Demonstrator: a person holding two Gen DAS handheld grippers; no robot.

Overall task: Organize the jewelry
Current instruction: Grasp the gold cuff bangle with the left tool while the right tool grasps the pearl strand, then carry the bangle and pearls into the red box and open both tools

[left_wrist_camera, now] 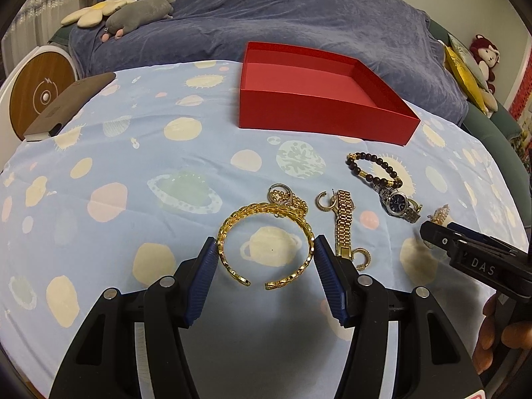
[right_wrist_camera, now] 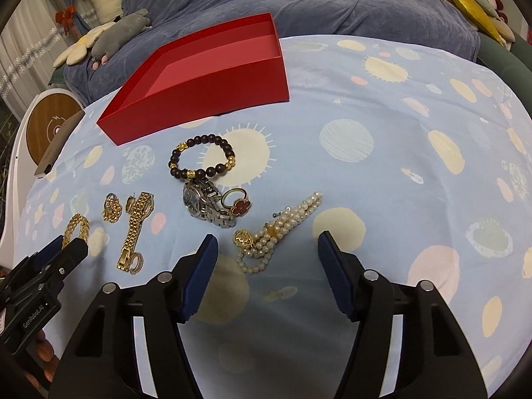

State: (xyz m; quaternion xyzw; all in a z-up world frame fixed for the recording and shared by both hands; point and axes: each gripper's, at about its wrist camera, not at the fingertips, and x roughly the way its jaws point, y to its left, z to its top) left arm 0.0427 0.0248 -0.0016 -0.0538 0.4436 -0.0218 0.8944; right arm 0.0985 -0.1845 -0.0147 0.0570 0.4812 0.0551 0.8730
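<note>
The gold cuff bangle [left_wrist_camera: 266, 242] lies flat on the planet-print cloth [left_wrist_camera: 133, 173] over the desk, its gap facing the person, and the left tongs [left_wrist_camera: 264, 256] are pinching it across its width, one blue pad against each side. It looks stiff and smooth, likely light, so squeezing the two sides risks it springing or sliding out; a hold across the thick woven band seems safer.

Just beyond it sit a small heap of gold chain and rings [left_wrist_camera: 286, 198], a gold watch [left_wrist_camera: 342, 222] and a silver watch [left_wrist_camera: 397, 202] touching a dark bead bracelet [left_wrist_camera: 374, 169].

The right tongs [right_wrist_camera: 267, 252] stand spread around the near end of a pearl strand [right_wrist_camera: 282, 229], pads apart from it. The pearls are limp and will sag and trail, so gathering the bunched middle looks best.

The red box [left_wrist_camera: 326, 116] waits empty farther back, well apart from the jewelry.
</note>
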